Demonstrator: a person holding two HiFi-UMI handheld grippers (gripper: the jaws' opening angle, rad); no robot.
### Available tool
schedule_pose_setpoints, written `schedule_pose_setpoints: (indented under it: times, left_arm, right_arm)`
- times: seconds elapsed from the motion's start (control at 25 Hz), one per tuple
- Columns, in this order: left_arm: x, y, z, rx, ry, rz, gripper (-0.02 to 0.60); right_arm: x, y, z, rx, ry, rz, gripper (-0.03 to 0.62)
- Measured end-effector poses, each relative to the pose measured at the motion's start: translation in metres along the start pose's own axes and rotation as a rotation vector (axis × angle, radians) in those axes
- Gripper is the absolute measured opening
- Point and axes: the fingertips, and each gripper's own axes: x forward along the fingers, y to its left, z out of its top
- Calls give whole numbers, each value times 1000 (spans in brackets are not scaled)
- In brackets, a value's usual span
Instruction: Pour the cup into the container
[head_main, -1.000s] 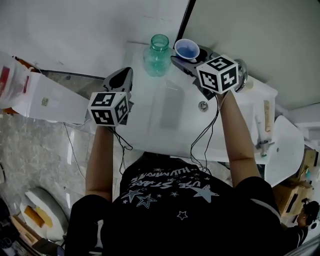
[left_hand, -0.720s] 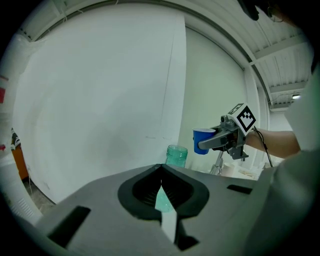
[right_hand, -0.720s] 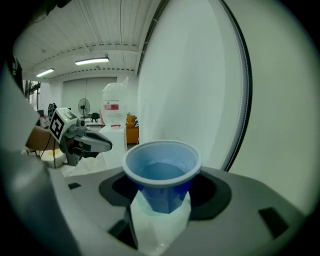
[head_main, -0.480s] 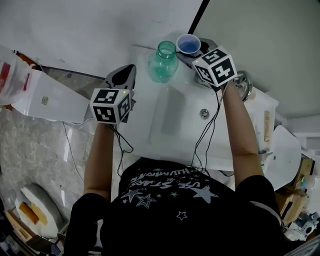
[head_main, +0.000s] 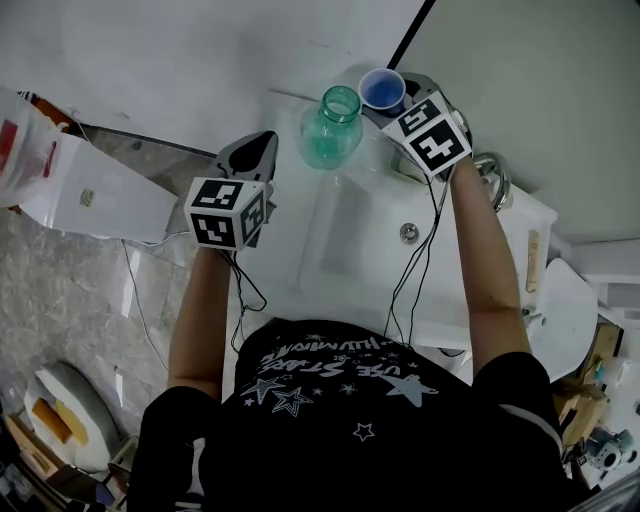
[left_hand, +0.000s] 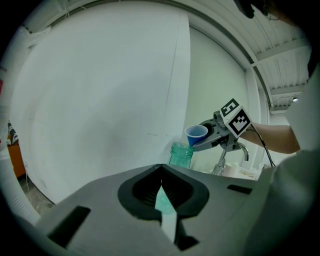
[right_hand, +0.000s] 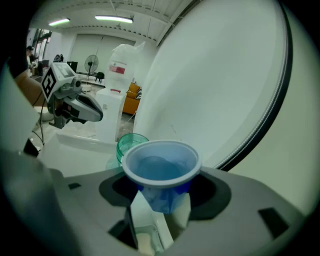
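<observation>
Head view: above the white sink counter, the teal jar stands open-mouthed. Over the past second the blue cup has been carried in close to it. The cup now hangs upright, just beside and slightly above the jar's rim, so the pour appears lined up but not begun. The right gripper clamps the cup's lower body between its jaws. The left gripper, jaws closed on nothing, hangs apart on the jar's left.
</observation>
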Motion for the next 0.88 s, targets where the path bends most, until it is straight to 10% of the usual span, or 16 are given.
schedule_pose_setpoints:
  times: [0.88]
  left_arm:
    - [11,3,-3,-27,-7,-10,11]
  right_arm:
    - [9,-12,8,-349,117,-133,279]
